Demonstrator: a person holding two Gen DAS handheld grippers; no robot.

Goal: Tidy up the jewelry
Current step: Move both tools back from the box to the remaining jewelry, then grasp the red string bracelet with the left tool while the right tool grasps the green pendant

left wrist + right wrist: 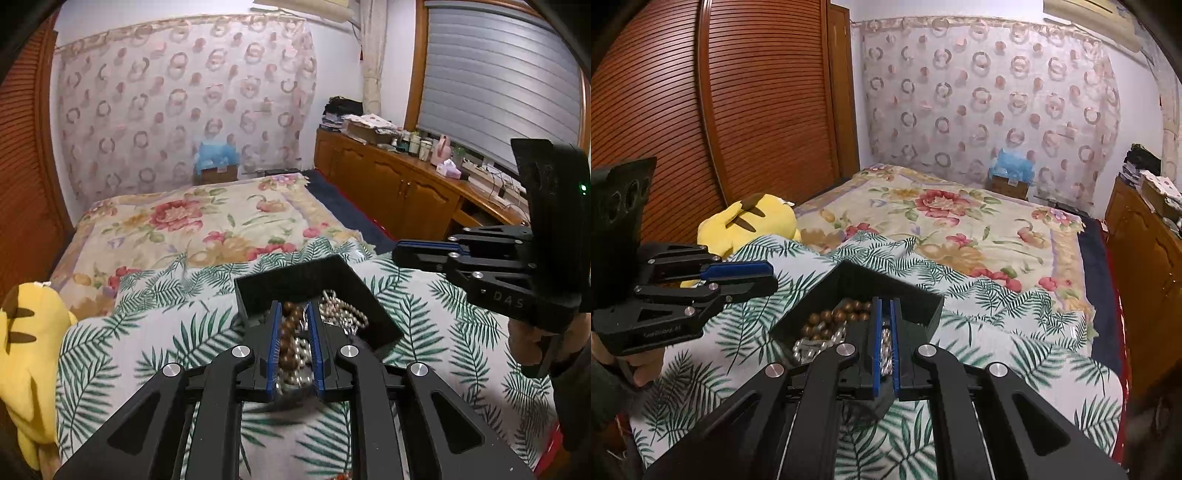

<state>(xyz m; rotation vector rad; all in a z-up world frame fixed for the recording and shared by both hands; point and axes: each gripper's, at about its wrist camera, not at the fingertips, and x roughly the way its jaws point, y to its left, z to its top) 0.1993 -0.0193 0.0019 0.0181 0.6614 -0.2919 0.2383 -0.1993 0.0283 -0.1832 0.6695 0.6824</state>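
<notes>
Black linkage arms fill the lower frame of both wrist views, above a black box [373,321] of jewelry on the bed.

Left tongs [293,317] stand nearly clenched with brown beads [286,332] showing in the gap; whether they pinch them I cannot tell. Right tongs [885,314] are clenched on nothing visible, over the pearl strand [886,343]. Box sits at centre on the leaf-print cover [1015,354]. Risk, as I judge it: tangled strands snag and drag the light box across soft bedding, spilling beads.
</notes>
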